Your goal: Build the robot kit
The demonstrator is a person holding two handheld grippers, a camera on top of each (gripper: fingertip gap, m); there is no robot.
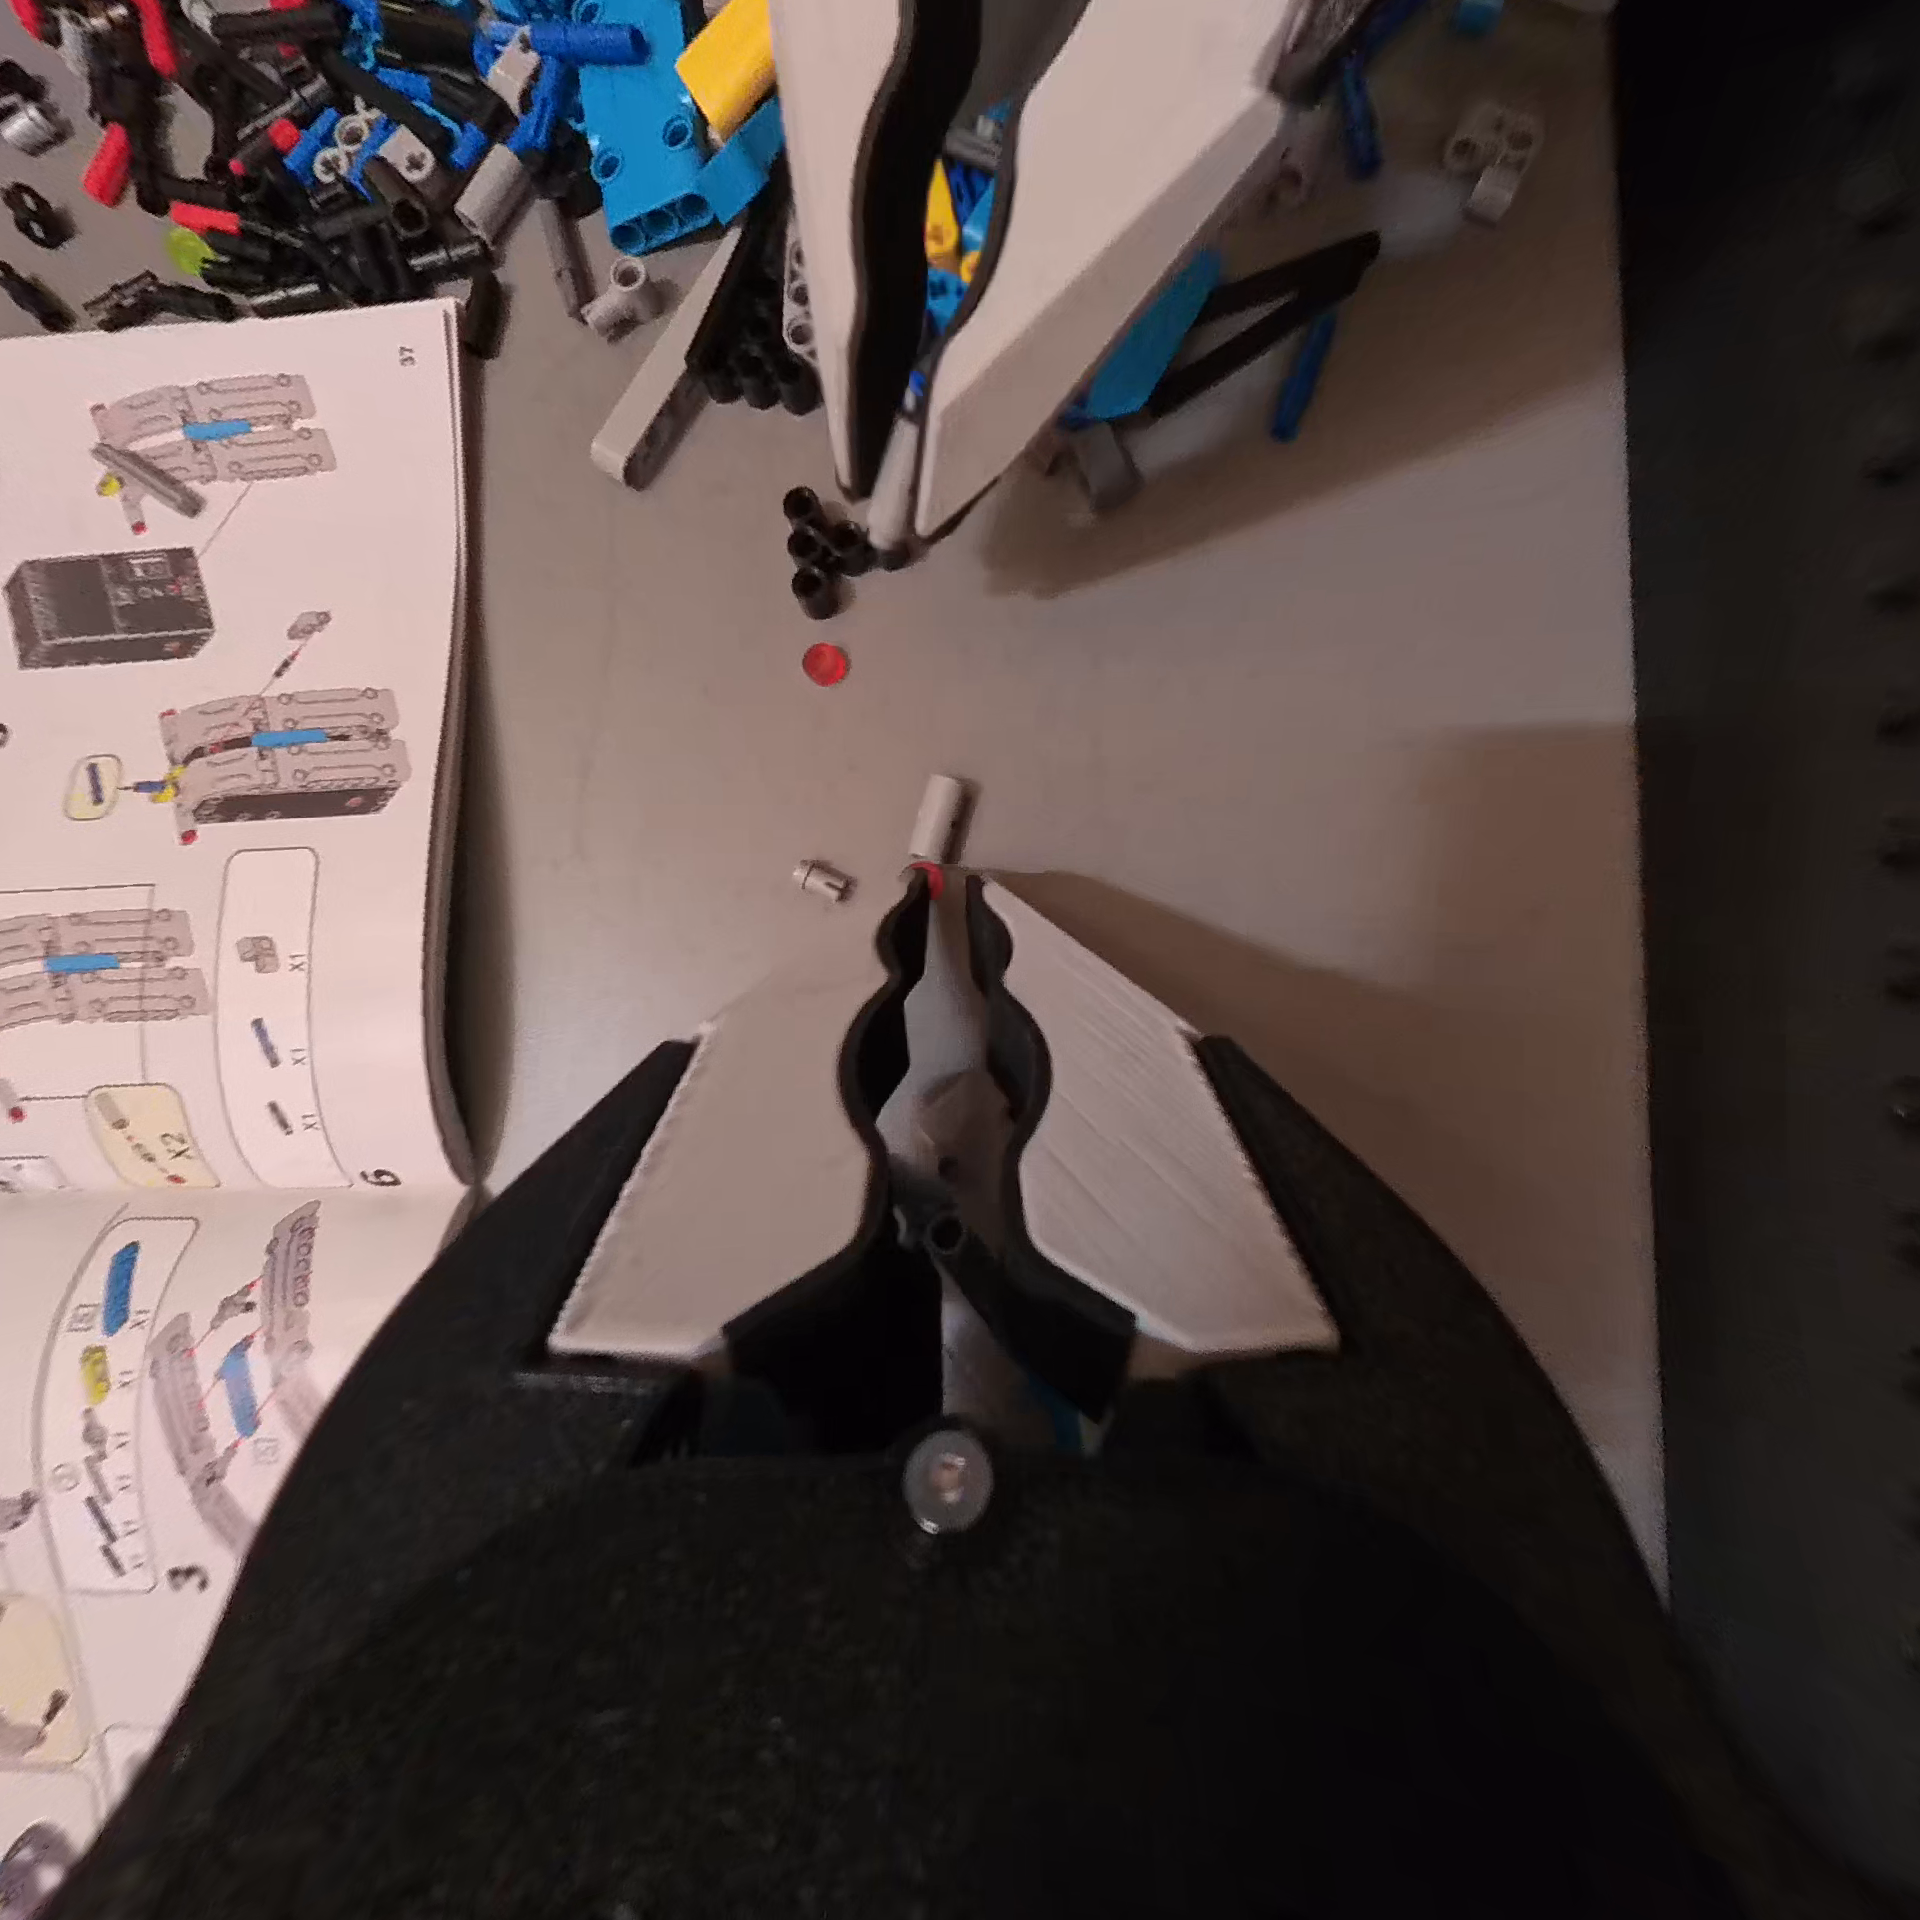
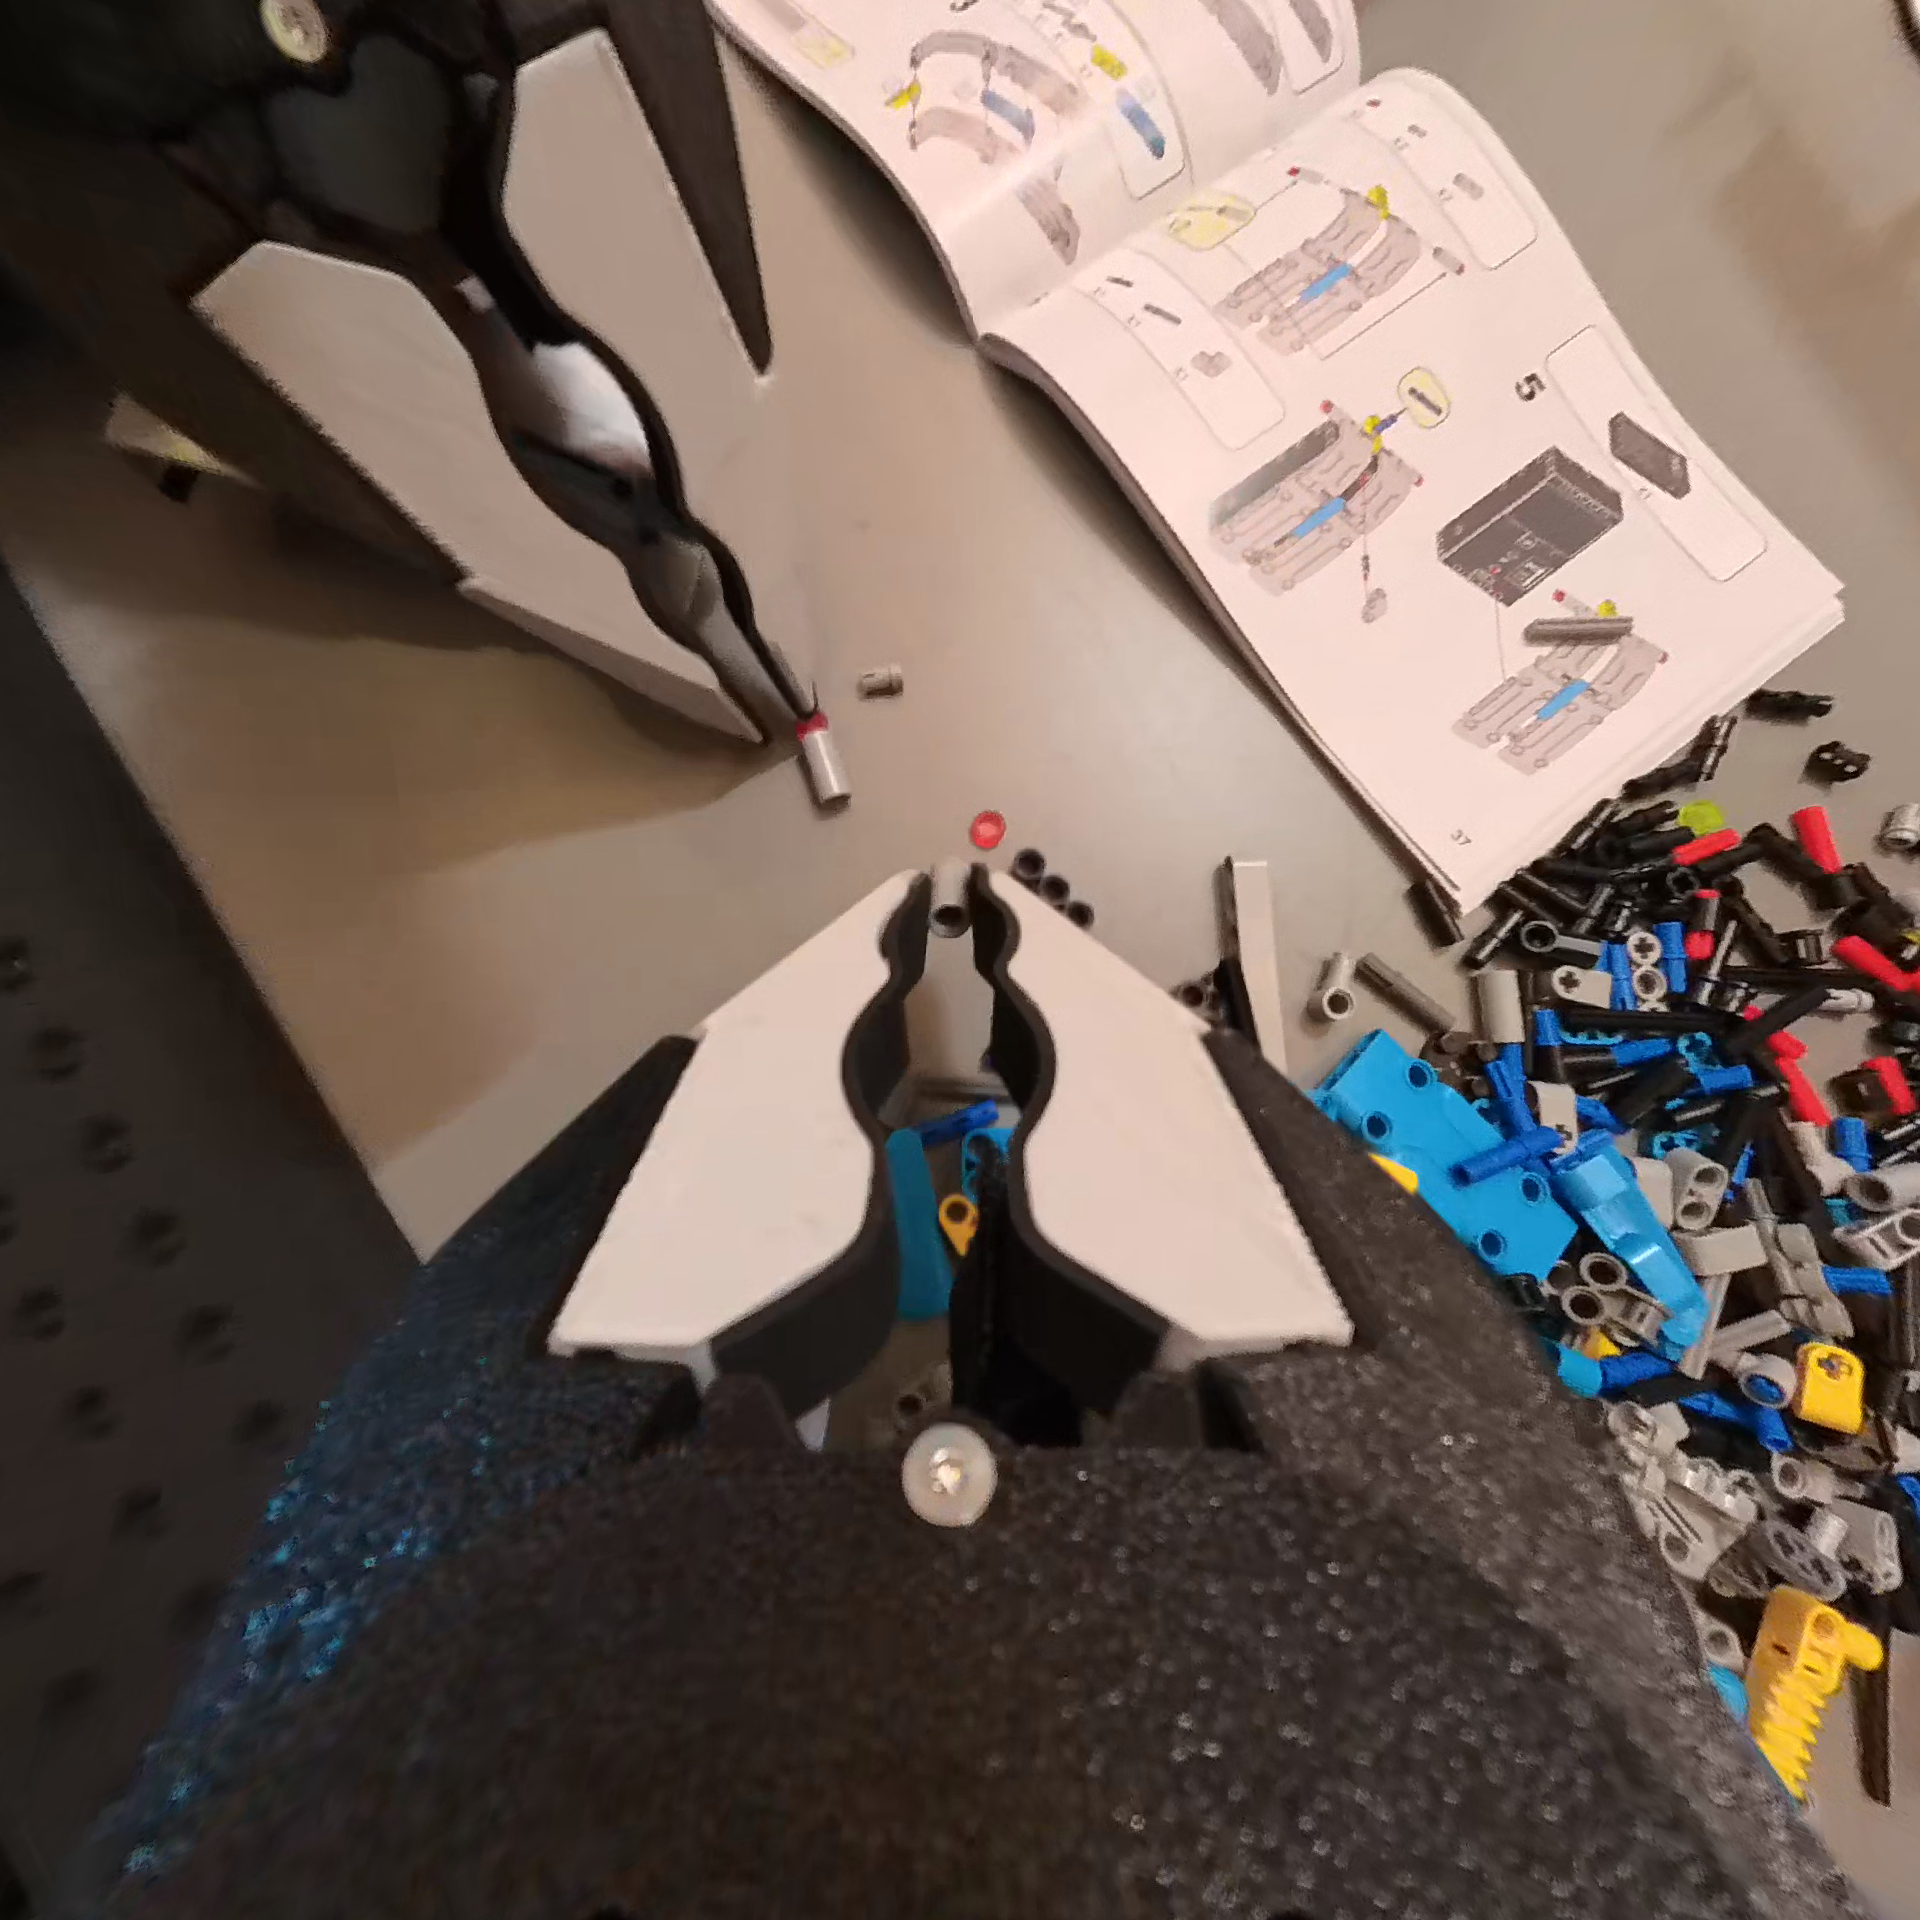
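My left gripper (image 1: 940, 883) is shut on a light grey pin with a red collar (image 1: 940, 821); the pin's end sticks out past the fingertips, low over the grey table (image 1: 1195, 675). In the right wrist view the left gripper (image 2: 784, 717) comes in from the upper left with that pin (image 2: 824, 764). My right gripper (image 2: 951, 883) is shut on a small grey tube (image 2: 951, 902). In the left wrist view the right gripper (image 1: 894, 525) points down at the table next to a black connector cluster (image 1: 821, 551). A red round stud (image 1: 826, 663) (image 2: 987, 828) lies between the two grippers.
A small grey bush (image 1: 824, 881) (image 2: 881, 684) lies by the left fingertips. An open instruction booklet (image 1: 260, 727) (image 2: 1351, 416) lies flat. A pile of black, blue, red, grey and yellow parts (image 1: 312, 156) (image 2: 1662, 1143) lies beside it. A black perforated board (image 2: 156, 1143) borders the table. One gripper's finger ends stand about 6 cm off the other's.
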